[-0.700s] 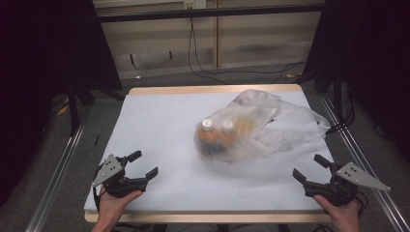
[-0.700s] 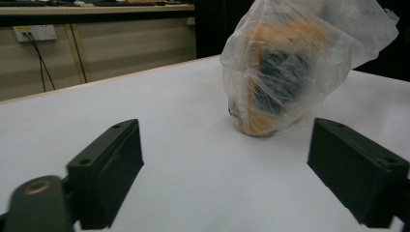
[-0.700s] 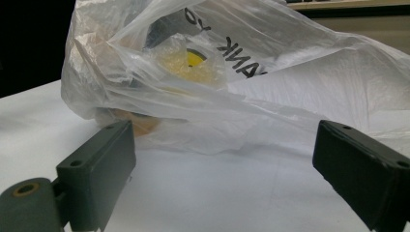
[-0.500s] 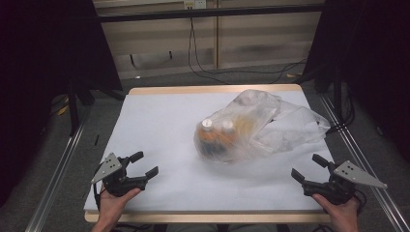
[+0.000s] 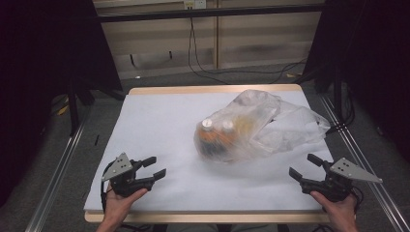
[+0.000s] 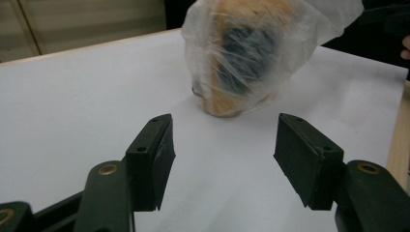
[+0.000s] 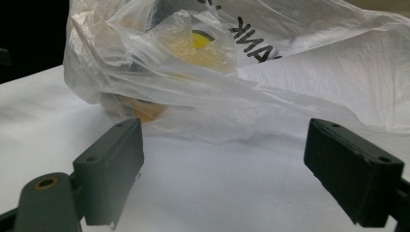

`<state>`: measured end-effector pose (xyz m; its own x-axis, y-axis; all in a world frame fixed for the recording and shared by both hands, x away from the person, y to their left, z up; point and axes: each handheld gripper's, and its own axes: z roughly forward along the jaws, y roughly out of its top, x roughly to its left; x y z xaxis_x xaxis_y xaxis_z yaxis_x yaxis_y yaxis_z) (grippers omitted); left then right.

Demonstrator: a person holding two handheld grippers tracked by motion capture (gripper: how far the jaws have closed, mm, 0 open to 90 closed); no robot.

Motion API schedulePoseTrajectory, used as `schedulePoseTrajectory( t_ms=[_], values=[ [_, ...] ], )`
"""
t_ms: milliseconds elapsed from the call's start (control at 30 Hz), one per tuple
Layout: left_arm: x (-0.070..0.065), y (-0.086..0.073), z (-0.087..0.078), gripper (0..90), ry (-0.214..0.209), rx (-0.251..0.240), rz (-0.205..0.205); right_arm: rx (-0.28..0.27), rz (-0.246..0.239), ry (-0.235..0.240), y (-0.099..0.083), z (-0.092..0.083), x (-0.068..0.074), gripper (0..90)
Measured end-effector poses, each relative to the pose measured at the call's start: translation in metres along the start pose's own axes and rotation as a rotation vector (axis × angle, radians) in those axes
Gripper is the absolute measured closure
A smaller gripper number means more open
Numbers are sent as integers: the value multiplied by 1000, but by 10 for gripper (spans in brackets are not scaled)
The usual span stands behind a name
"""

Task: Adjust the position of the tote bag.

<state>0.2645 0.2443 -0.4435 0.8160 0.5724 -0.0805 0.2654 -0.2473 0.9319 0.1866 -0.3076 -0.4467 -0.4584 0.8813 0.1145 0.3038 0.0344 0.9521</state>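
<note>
Though high view hides it, bag (image 7: 232, 72) shows black lettering; both grippers' fingers apart, empty.

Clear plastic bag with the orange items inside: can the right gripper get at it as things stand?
Probably yes. The right gripper stands open near the table's front edge, and only bare white table top lies between it and the clear plastic bag, whose loose film faces it.

On the counter (image 5: 159, 125) I see the plastic bag (image 5: 256, 125) lying right of centre, toward the far edge, with two bottles (image 5: 215, 126) inside it at its left end. My left claw (image 5: 153, 166) sits near the front left corner, my right claw (image 5: 303, 166) near the front right, both well apart from the bag
</note>
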Motion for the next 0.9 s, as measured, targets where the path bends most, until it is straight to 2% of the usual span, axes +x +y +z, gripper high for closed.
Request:
schedulePoseTrajectory(
  t_ms=[33, 100, 133, 167, 233, 267, 300, 367, 467, 500, 767, 800, 900],
  values=[
    [-1, 3, 1, 418, -27, 17, 8, -1, 0, 3, 0, 0, 1, 147],
    [-3, 5, 2, 422, -29, 25, 15, -6, 4, 3, 1, 0, 1, 154],
    [-6, 10, 4, 413, -40, 21, 27, 4, -9, 9, 1, 0, 3, 161],
    [-7, 12, 4, 414, -41, 29, 17, 6, -13, 11, 2, 0, 3, 162],
    [-9, 18, 6, 415, -72, 35, 14, 9, -17, 19, 2, 1, 4, 171],
    [-9, 20, 8, 426, -106, 24, 10, 19, -18, 20, 2, 2, 4, 171],
    [-10, 23, 10, 444, -121, 25, 11, 23, -22, 22, 1, 3, 5, 172],
    [-12, 27, 14, 445, -123, 36, 20, 26, -17, 26, 1, 3, 5, 173],
    [-14, 32, 17, 476, -153, 42, 37, 30, -13, 30, 1, 2, 4, 179],
    [-15, 35, 19, 477, -152, 51, 44, 27, -17, 31, 1, 2, 3, 183],
    [-19, 53, 28, 472, -197, 17, 29, 47, -21, 48, 1, 3, 6, 197],
    [-20, 55, 29, 485, -186, 25, 42, 52, -21, 49, 1, 3, 6, 200],
    [-22, 60, 34, 509, -208, 27, 52, 58, -22, 57, 1, 4, 5, 205]
  ],
)
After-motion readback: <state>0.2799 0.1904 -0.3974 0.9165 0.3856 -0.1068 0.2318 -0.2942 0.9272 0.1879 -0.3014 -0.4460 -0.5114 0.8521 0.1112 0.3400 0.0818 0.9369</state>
